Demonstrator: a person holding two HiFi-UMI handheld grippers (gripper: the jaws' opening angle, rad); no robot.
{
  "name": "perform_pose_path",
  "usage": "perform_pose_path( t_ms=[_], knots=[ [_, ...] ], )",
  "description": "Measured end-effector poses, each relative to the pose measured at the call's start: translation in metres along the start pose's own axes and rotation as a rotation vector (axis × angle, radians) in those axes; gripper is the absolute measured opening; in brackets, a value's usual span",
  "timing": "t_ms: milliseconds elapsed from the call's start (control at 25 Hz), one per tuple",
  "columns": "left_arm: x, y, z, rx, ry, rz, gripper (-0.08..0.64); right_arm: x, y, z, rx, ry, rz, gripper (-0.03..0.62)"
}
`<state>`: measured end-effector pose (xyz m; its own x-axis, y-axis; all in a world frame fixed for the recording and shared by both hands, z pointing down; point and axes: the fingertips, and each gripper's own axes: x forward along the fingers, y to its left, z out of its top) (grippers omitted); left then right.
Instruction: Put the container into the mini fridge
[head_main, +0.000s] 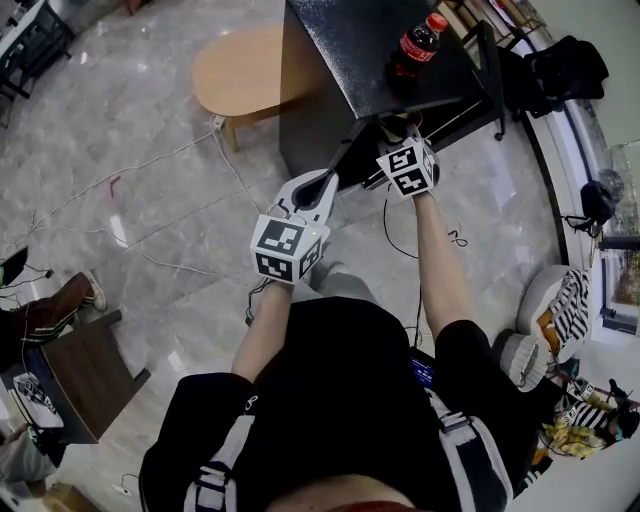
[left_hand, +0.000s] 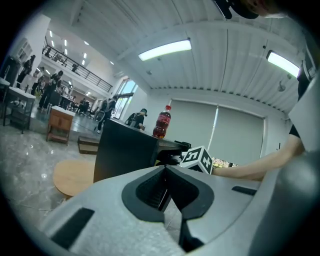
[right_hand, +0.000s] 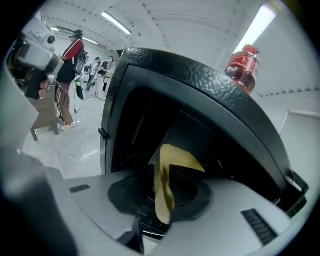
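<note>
head view: right gripper (head_main: 386, 128) at the black mini fridge (head_main: 350, 50) mouth, left gripper (head_main: 322, 190) behind. left gripper view: jaws together, empty. right gripper view: i read jaws slightly parted, tan thin-walled container (right_hand: 169, 167) rim upright between them, body ahead inside.

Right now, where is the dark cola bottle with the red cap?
The dark cola bottle stands upright on top of the black mini fridge, near its front edge, at upper right of centre in the head view.

fridge (right_hand: 200, 85) blk pebbled gloss, floor (head_main: 130, 90) polished marble, table (head_main: 240, 70) smooth wood
</note>
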<state>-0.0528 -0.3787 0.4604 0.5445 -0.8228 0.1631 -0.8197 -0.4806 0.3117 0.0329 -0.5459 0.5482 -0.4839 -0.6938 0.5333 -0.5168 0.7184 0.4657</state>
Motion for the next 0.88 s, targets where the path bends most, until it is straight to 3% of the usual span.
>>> perform_pose_path(
  t_ms=[40, 200, 360, 600, 720, 880],
  knots=[
    [0.001, -0.001, 0.0, 0.005, 0.003, -0.005, 0.011, -0.004, 0.0, 0.0, 0.023, -0.011, -0.003, 0.103],
    [0.012, -0.009, 0.008, 0.036, -0.001, -0.031, 0.01, -0.051, -0.013, 0.006, 0.222, -0.131, -0.096, 0.114],
    [0.037, -0.022, 0.037, 0.083, -0.055, -0.071, 0.011, -0.123, -0.042, 0.011, 0.442, -0.308, -0.233, 0.027],
    [0.084, -0.071, 0.111, 0.18, -0.195, -0.198, 0.01, -0.244, -0.107, 0.022, 0.666, -0.585, -0.499, 0.014],
    [0.094, -0.092, 0.131, 0.201, -0.249, -0.156, 0.011, -0.289, -0.126, 0.011, 0.771, -0.601, -0.62, 0.011],
    [0.103, -0.118, 0.126, 0.225, -0.246, -0.153, 0.011, -0.314, -0.125, 0.007, 0.751, -0.583, -0.651, 0.011]
  ],
)
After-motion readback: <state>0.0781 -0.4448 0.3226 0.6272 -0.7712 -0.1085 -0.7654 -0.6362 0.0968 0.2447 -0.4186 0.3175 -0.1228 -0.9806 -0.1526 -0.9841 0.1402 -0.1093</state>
